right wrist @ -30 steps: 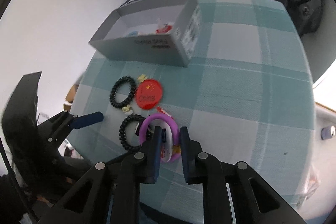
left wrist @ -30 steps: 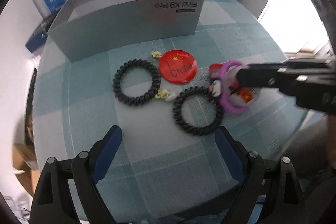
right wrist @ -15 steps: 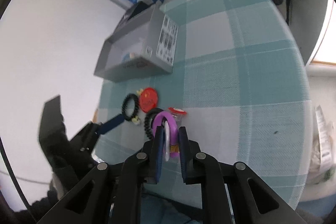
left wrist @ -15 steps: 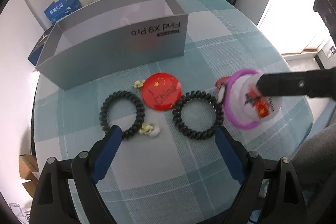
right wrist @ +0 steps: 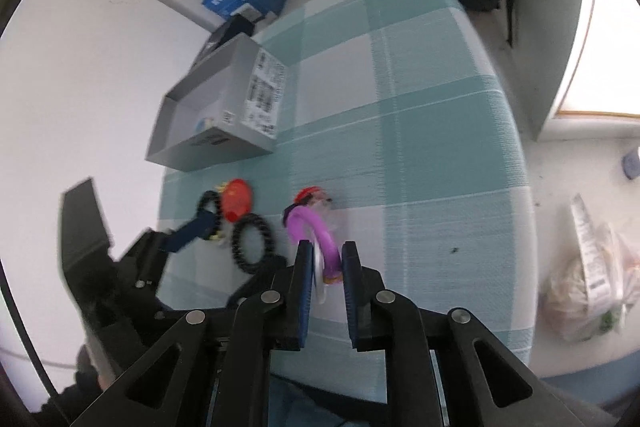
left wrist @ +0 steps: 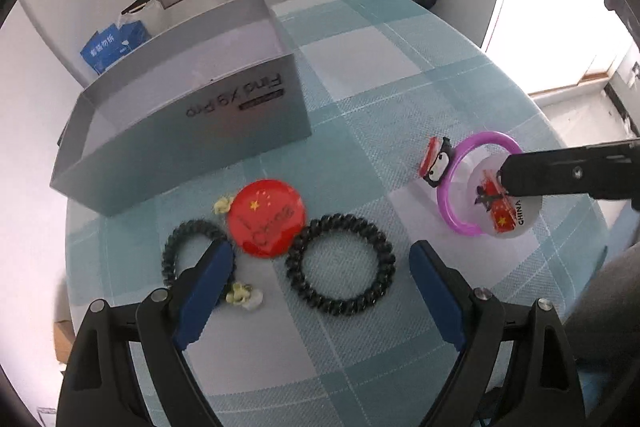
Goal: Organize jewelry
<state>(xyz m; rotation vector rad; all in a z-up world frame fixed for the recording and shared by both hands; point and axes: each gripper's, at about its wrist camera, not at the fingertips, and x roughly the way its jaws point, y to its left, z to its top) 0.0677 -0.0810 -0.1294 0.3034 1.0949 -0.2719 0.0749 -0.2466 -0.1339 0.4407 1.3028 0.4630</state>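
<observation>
Checked tablecloth [left wrist: 400, 75] under both my tongs. Grey box [left wrist: 224, 115] well ahead of left tongs [left wrist: 320, 267], which stand spread wide, nothing held; black coil hair tie [left wrist: 340, 263] lies between their fingers. Right tongs [right wrist: 326, 267] pinch purple ring [right wrist: 316, 227] with white badge [left wrist: 516, 211], just off the cloth

A: Where's my box [left wrist: 224, 107]?
B: Back left on the table [left wrist: 400, 75]. Badge [left wrist: 266, 217] before it, one hair tie [left wrist: 342, 269] right of the badge, another [left wrist: 188, 247] left.
</observation>
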